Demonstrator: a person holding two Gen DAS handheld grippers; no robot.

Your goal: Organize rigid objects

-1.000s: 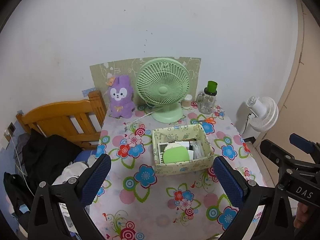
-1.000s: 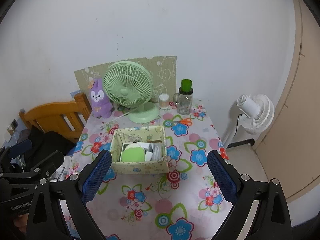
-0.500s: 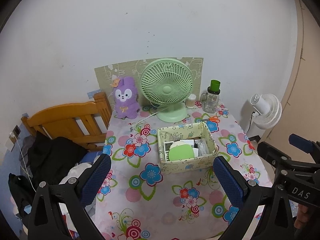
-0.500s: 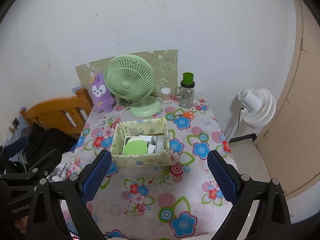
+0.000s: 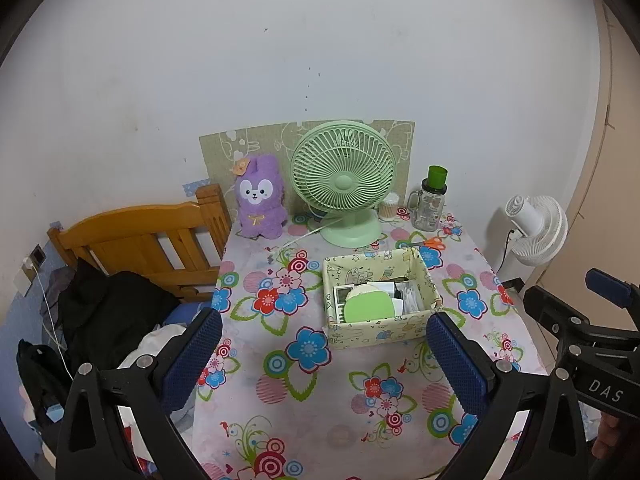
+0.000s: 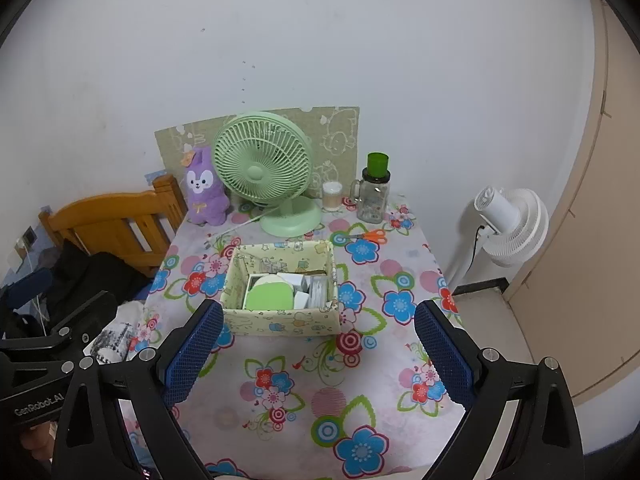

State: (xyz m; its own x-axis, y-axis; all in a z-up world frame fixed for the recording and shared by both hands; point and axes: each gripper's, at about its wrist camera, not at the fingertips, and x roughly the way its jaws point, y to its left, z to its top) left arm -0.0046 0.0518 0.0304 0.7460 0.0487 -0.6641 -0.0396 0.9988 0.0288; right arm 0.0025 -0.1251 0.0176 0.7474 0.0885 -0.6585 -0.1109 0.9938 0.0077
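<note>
Landmark: patterned storage box (image 5: 380, 304), open-topped, standing near the middle of the surface (image 5: 320, 392), which is covered by a flowered cloth.

1. Inside the box: a green-and-white round-edged item (image 5: 368, 304) lying on top toward the box's left half; a small white device with a screen (image 5: 342, 294) at its left wall; white packets or cards (image 6: 316, 286) upright along its right side. Other contents too crowded to identify.
2. Behind the box, to the right: orange-handled scissors (image 5: 430, 243), flat on the cloth, outside the box.
3. Behind the box: green desk fan (image 5: 344, 178), upright, cord trailing to the left.
4. Behind and left of the box: purple plush rabbit (image 5: 260, 196), propped against the wall board.
5. Behind and right of the box: glass mug-jar with green lid (image 5: 430, 200); beside it a small capped container (image 6: 332, 196).
6. Left hand-held gripper (image 5: 324, 356): released, fingers spread wide, nothing between them, held in front of the box and apart from it.
7. Right hand-held gripper (image 6: 318, 354): released likewise, empty, also in front of the box.

Status, as judged: most small rigid items appear already gathered in the box. The scissors look like the remaining loose piece; the jar and container may stay where they stand. No grasp is under way.
</note>
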